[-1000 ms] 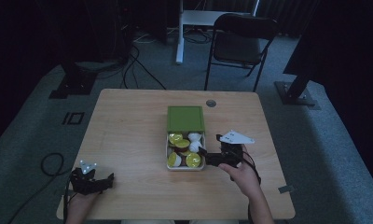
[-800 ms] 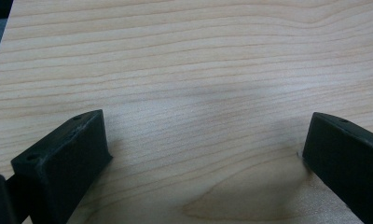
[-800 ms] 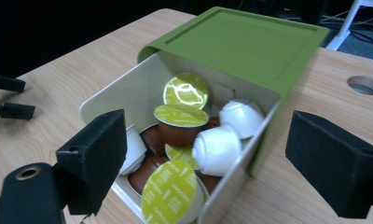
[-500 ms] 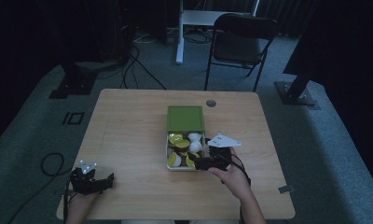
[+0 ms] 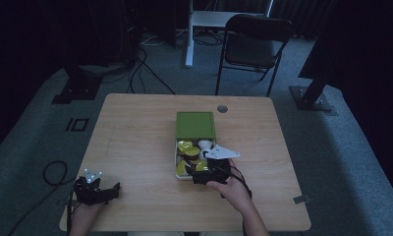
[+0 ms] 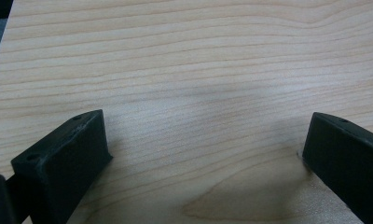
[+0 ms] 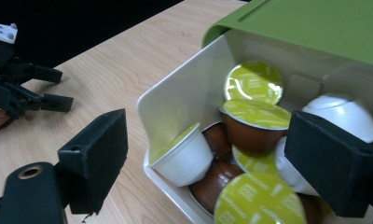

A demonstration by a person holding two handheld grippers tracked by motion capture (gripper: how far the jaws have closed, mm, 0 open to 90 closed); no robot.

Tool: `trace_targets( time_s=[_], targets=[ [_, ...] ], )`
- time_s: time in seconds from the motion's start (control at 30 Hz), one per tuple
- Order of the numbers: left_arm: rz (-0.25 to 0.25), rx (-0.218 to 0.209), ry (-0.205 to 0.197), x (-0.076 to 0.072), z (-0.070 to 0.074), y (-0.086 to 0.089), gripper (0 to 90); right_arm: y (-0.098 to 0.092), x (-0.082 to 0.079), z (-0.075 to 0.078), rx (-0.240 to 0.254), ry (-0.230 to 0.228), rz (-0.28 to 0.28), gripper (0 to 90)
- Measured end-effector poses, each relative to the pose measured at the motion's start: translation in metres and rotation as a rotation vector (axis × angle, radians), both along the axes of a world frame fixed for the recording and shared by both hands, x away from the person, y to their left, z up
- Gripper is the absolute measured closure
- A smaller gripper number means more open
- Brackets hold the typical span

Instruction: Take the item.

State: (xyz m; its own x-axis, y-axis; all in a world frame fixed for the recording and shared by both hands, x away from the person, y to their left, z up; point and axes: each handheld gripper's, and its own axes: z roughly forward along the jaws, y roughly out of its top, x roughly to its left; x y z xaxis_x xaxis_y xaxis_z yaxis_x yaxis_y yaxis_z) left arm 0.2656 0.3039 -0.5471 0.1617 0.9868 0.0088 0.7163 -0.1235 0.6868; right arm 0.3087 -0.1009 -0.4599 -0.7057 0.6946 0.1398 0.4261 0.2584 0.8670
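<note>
Running lengthwise away from the person — white box, green lid far.

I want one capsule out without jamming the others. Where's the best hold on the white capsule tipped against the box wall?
Probably across the white capsule's tapered cup body, just under the wider foil rim, coming from above. It lies tilted against the white box wall, sides exposed; the right gripper is open.

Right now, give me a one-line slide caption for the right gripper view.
Open right gripper poised over a white box of green-lidded coffee capsules, green lid behind.
</note>
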Motion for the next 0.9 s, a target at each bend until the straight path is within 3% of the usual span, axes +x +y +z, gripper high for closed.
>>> trace_targets(
  time_s=[0.3, 0.47, 0.9],
  targets=[
    [0.000, 0.000, 0.000, 0.000, 0.000, 0.000, 0.3, 0.013, -0.001, -0.011, -0.018, 0.012, -0.014, 15.3],
    [0.000, 0.000, 0.000, 0.000, 0.000, 0.000, 0.3, 0.019, -0.003, -0.018, -0.012, 0.021, -0.036, 25.3],
    [0.000, 0.000, 0.000, 0.000, 0.000, 0.000, 0.3, 0.029, -0.005, -0.032, -0.016, 0.050, -0.065, 33.2]
  ],
)
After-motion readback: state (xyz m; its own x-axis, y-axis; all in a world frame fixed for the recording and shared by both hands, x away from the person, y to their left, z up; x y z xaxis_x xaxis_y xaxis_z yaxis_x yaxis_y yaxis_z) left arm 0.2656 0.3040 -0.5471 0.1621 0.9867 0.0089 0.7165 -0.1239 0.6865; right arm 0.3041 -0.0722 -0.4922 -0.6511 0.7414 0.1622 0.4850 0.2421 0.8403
